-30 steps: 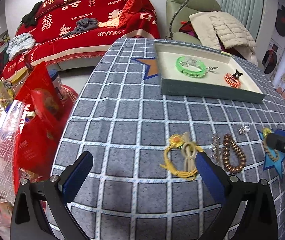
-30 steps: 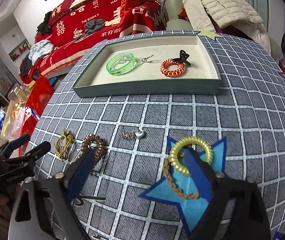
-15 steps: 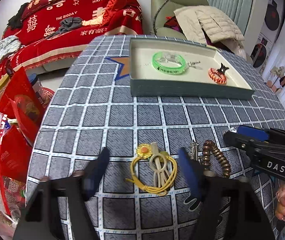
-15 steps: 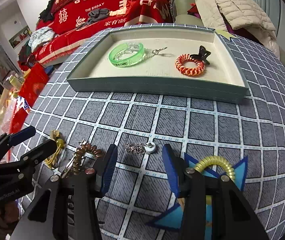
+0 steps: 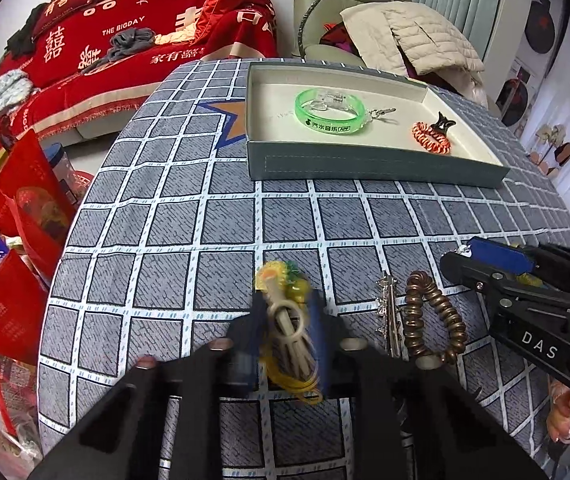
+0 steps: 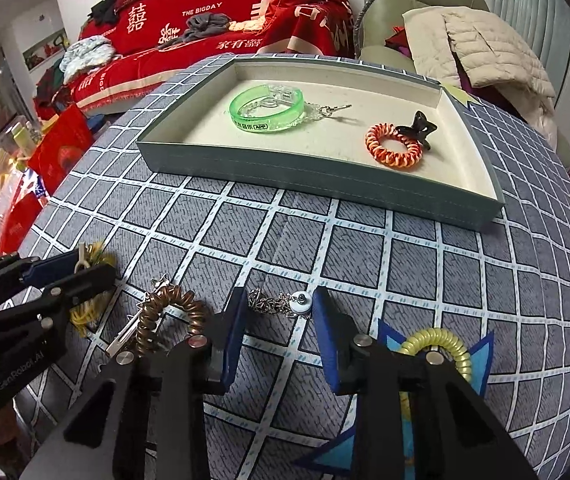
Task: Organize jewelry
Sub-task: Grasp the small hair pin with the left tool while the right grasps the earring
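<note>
My left gripper [image 5: 287, 320] has come down on a yellow hair-tie bundle [image 5: 285, 344] with a sunflower and a beige cord. Its jaws are closing and the pads squeeze the bundle on both sides. From the right wrist view the left gripper [image 6: 81, 267] shows at the left edge, yellow cord sticking out. My right gripper [image 6: 279, 296] straddles a silver chain with a white pendant [image 6: 285, 304]. Those jaws are closing too, with a small gap left at each pad. The grey tray [image 5: 365, 164] holds a green bangle [image 5: 329, 114] and an orange coil tie [image 5: 431, 136].
A brown coil bracelet [image 5: 433, 316] and a silver hair clip [image 5: 389, 312] lie between the two grippers. A yellow coil tie [image 6: 441, 344] rests on a blue star patch. Red bags [image 5: 25, 208] stand past the table's left edge. A hand [image 5: 569, 412] holds the right gripper.
Both grippers sank toward the cloth and narrowed their jaws. The left closed in on the yellow bundle; the right shifted from the yellow coil tie to the silver chain.
</note>
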The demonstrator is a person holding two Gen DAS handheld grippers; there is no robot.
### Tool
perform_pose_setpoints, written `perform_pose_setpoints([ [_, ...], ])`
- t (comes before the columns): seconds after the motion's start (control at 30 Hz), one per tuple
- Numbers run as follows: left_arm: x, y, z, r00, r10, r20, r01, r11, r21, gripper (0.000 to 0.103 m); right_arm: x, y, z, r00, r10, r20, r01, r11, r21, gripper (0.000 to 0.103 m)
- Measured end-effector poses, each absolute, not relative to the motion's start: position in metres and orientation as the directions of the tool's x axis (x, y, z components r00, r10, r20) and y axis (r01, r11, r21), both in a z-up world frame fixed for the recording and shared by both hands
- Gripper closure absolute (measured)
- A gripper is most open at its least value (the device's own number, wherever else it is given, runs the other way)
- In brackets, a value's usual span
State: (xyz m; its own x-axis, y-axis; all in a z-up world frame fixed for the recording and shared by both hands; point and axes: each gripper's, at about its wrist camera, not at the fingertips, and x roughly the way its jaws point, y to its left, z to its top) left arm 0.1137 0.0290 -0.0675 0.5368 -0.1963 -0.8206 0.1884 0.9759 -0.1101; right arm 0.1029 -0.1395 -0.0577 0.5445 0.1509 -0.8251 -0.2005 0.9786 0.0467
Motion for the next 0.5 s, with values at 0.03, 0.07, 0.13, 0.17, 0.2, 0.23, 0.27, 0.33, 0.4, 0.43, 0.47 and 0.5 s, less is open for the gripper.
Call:
perform_pose_setpoints([
  [0.03, 0.114, 0.031, -0.067, 0.534, -0.21, -0.819, 0.187, 0.974, -0.127, 0.065, 0.103, -0.14, -0.057, 0.547, 0.155, -0.823, -0.198, 0.979, 0.053, 0.068],
  [0.07, 0.113, 0.032, -0.066, 0.536, -0.216, -0.816, 0.187, 0.973, -0.135, 0.066, 0.102, -0.141, -0.056, 0.549, 0.158, -0.82, -0.198, 0.979, 0.056, 0.083],
  [0.13, 0.113, 0.034, -0.065, 0.54, -0.223, -0.812, 0.186, 0.972, -0.143, 0.077, 0.102, -0.144, -0.056, 0.538, 0.18, -0.824, -0.194, 0.977, 0.087, 0.102],
  [0.17, 0.113, 0.036, -0.064, 0.538, -0.233, -0.81, 0.187, 0.97, -0.154, 0.077, 0.102, -0.145, -0.056, 0.535, 0.186, -0.824, -0.19, 0.977, 0.097, 0.102],
  [0.2, 0.112, 0.037, -0.063, 0.54, -0.239, -0.807, 0.188, 0.969, -0.162, 0.077, 0.103, -0.147, -0.057, 0.534, 0.187, -0.825, -0.183, 0.978, 0.103, 0.102],
  [0.23, 0.112, 0.037, -0.062, 0.54, -0.243, -0.805, 0.189, 0.968, -0.166, 0.077, 0.102, -0.148, -0.057, 0.534, 0.188, -0.824, -0.179, 0.978, 0.107, 0.102],
  [0.27, 0.112, 0.038, -0.061, 0.541, -0.246, -0.804, 0.189, 0.967, -0.168, 0.077, 0.102, -0.15, -0.057, 0.535, 0.19, -0.823, -0.174, 0.978, 0.113, 0.102],
  [0.33, 0.111, 0.04, -0.058, 0.545, -0.245, -0.802, 0.188, 0.968, -0.168, 0.077, 0.101, -0.153, -0.056, 0.537, 0.197, -0.821, -0.169, 0.978, 0.124, 0.102],
  [0.4, 0.11, 0.043, -0.055, 0.548, -0.252, -0.798, 0.183, 0.967, -0.179, 0.077, 0.1, -0.156, -0.054, 0.543, 0.205, -0.815, -0.165, 0.977, 0.136, 0.102],
  [0.43, 0.11, 0.045, -0.053, 0.549, -0.258, -0.795, 0.18, 0.965, -0.188, 0.077, 0.099, -0.157, -0.052, 0.547, 0.213, -0.809, -0.166, 0.975, 0.145, 0.102],
  [0.47, 0.11, 0.046, -0.052, 0.55, -0.262, -0.793, 0.178, 0.964, -0.195, 0.077, 0.098, -0.159, -0.05, 0.551, 0.221, -0.804, -0.166, 0.974, 0.153, 0.102],
  [0.5, 0.109, 0.048, -0.049, 0.553, -0.269, -0.788, 0.177, 0.963, -0.204, 0.077, 0.097, -0.16, -0.048, 0.555, 0.226, -0.8, -0.168, 0.973, 0.159, 0.102],
])
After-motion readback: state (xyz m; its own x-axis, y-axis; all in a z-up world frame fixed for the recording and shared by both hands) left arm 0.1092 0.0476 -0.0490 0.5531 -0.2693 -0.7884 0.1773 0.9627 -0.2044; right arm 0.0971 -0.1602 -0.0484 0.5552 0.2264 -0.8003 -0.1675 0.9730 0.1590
